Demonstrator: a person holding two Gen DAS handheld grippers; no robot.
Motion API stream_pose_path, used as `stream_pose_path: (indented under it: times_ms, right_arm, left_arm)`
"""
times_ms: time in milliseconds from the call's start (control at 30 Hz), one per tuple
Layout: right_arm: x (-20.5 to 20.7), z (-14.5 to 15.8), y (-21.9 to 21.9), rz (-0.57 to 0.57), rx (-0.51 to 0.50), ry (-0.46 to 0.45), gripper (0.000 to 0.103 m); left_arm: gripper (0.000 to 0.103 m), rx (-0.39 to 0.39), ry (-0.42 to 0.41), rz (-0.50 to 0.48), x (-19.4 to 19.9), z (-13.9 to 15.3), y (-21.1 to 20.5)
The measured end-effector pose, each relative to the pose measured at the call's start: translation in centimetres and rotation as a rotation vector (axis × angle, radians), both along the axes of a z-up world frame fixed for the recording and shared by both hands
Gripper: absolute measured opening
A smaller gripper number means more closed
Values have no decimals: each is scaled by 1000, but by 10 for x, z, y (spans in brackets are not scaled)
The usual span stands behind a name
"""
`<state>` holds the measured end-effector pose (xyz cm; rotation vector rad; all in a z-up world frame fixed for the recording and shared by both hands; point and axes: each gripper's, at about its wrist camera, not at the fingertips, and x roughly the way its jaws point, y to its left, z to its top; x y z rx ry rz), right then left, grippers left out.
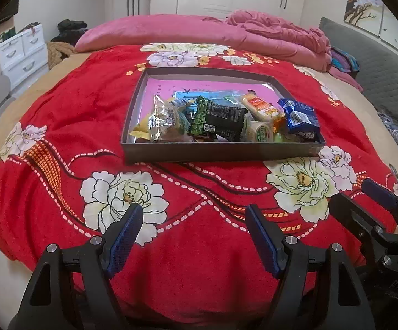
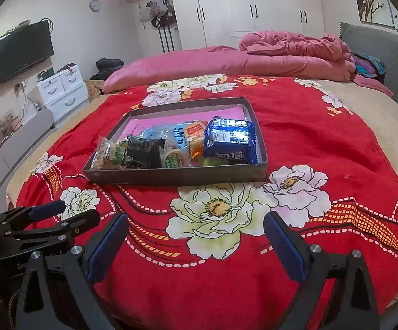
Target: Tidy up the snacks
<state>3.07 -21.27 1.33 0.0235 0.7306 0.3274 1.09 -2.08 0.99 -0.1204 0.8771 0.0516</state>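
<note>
A shallow grey box (image 2: pixel 177 176) sits on the red floral blanket (image 2: pixel 295 110) spread over the bed, and every snack in view lies inside it, heaped against the box's near wall: a blue biscuit pack (image 2: pixel 229 141) at the near right corner, a black-and-green pea packet (image 1: pixel 218 118) in the middle, a clear-wrapped pastry (image 1: pixel 162 118) at the near left, an orange-labelled cake (image 1: pixel 259 106) behind the peas. The far half of the box shows bare pink lining. No snack lies on the blanket outside the box.

The left hand-held gripper (image 1: pixel 193 236) and the right hand-held gripper (image 2: pixel 196 242) both hover low over the blanket on the near side of the box, fingers spread wide, nothing between them.

This would fit snacks already gathered, or a pile waiting to be sorted. If any pack is to be taken, the blue one lies on top and is easiest to reach; pinch across its flat faces near a sealed edge, lightly, since the biscuits would likely crush, and lift straight up so the loose wrappers beneath are not dragged.
</note>
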Motion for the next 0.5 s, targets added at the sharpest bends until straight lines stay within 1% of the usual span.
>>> stream_pose_path:
  times_ms: [367, 500]
  right_arm:
    - [1, -2, -1, -4, 0, 0, 99]
    - [2, -3, -2, -6, 0, 2, 99]
  left_arm:
    - [78, 16, -9, 4, 1, 1, 1]
    - [78, 11, -4, 6, 2, 0, 1]
